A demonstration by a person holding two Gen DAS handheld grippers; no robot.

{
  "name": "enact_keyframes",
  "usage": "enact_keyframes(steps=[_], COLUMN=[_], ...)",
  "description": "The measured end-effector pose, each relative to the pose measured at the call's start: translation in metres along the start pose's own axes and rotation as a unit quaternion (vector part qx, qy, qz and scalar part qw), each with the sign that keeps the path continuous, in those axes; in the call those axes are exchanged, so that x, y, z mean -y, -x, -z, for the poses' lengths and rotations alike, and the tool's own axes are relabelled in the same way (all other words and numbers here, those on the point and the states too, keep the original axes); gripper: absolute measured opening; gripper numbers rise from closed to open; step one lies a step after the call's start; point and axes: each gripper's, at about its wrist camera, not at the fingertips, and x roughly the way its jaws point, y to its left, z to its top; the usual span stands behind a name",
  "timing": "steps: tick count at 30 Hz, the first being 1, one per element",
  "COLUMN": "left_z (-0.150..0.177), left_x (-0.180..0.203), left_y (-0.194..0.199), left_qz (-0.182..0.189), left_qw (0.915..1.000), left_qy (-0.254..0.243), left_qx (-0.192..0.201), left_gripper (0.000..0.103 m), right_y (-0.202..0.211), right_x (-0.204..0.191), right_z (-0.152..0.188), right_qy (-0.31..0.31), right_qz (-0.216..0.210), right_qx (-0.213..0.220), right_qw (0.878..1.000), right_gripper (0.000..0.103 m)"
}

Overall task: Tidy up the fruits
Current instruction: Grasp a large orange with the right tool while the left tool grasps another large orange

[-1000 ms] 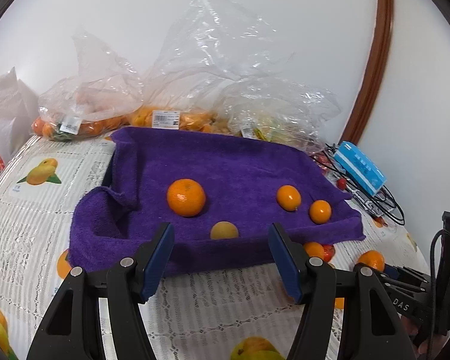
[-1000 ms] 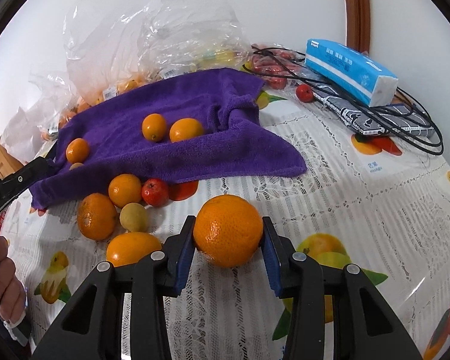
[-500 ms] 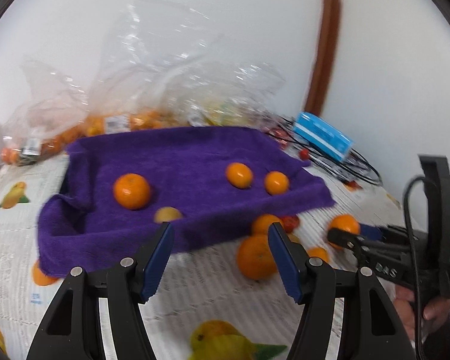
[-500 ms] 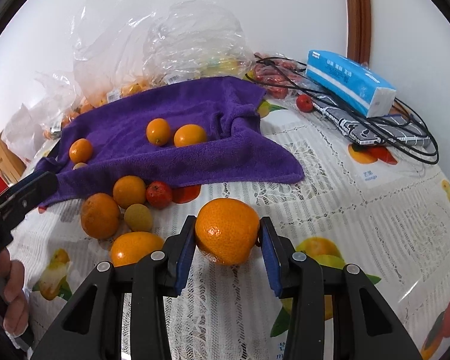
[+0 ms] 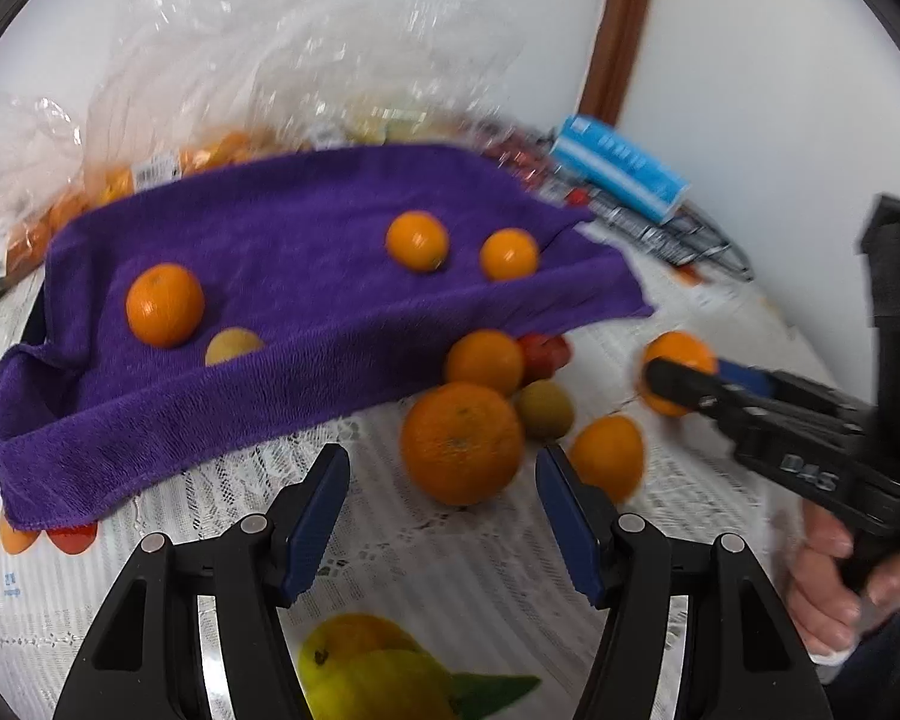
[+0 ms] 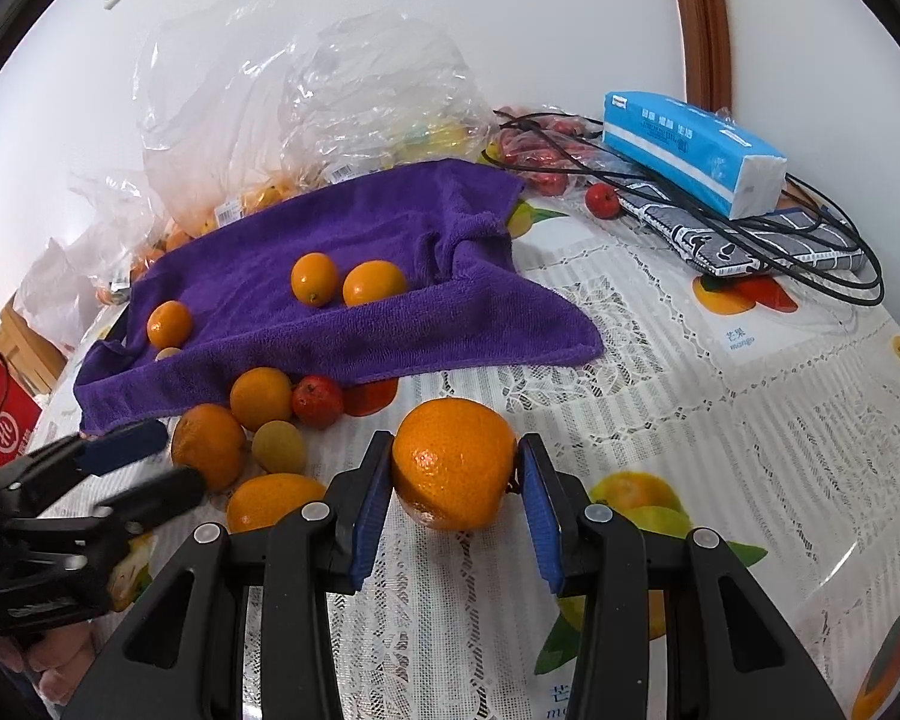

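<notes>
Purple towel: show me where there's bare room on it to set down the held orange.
The purple towel is bare across its back half, behind the two small oranges, and between them and the lone orange at left. Its front edge is crowded by loose fruit. The right gripper holds the orange.

The purple towel (image 6: 390, 324) is matt, nubbly terry cloth; the bags (image 6: 354, 96) behind it are thin, glossy, crinkled clear plastic — the orange (image 6: 453, 462) has dimpled, slightly shiny peel, over the worktop's lace-patterned cover (image 6: 660, 396).
</notes>
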Motion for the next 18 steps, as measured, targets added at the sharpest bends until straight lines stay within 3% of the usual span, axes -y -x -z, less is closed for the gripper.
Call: enact_keyframes(steps=[6, 18], left_z=[-0.005, -0.008], left_x=[0.006, 0.015], left_y=[-0.009, -0.014], left_qz=[-0.030, -0.051], left_qw=[0.9995, 0.9984], left_qy=[-0.004, -0.020], left_qx=[-0.008, -0.013], left_gripper=[0.056, 0.046], right_y=[0.001, 0.001], right_x=[0.000, 0.000], right_z=[0.001, 0.001], right_qy=[0.000, -0.003], right_qz=[-0.006, -0.008], right_qx=[0.001, 0.001], right_qw=[1.000, 1.000], right_gripper=[0.042, 0.042])
